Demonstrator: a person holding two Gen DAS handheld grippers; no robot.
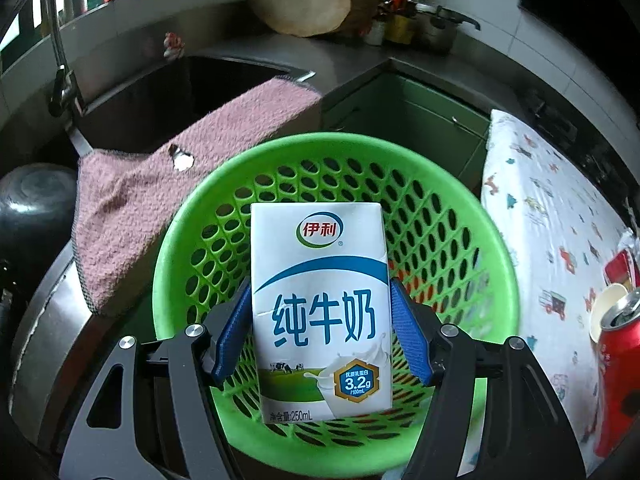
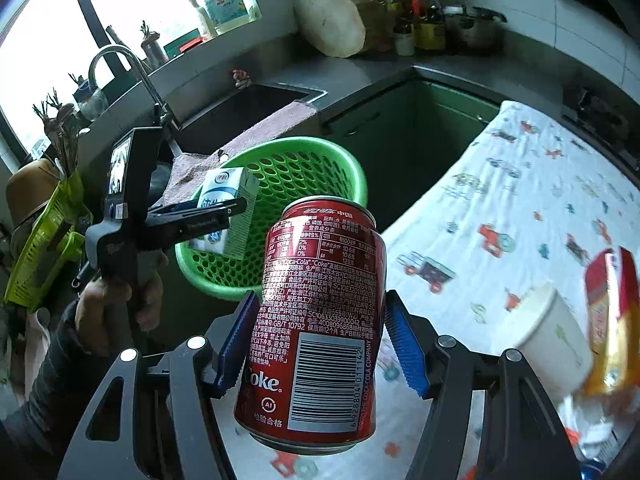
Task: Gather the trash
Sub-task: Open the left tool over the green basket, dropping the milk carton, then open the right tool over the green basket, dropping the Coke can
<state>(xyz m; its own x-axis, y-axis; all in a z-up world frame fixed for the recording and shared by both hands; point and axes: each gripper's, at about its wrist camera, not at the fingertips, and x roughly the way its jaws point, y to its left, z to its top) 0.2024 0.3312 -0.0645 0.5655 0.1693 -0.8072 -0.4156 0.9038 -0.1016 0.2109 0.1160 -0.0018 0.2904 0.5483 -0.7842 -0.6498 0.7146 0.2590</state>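
Kitchen tabletop (image 2: 360,76) beside a sink: left claw (image 1: 322,330), half-open, clamps a milk carton (image 1: 320,280) over the green basket (image 1: 496,248), while right claw (image 2: 316,344) grips a cola can (image 2: 320,312) nearby; release each only once centred inside the rim.

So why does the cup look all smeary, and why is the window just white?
In the right wrist view the paper cup and the red and yellow packet near the edge are blurred, while the cola can in the right gripper is sharp; the window is washed out by daylight. In the left wrist view the fisheye lens bends the edges, and the milk carton looks crisp.
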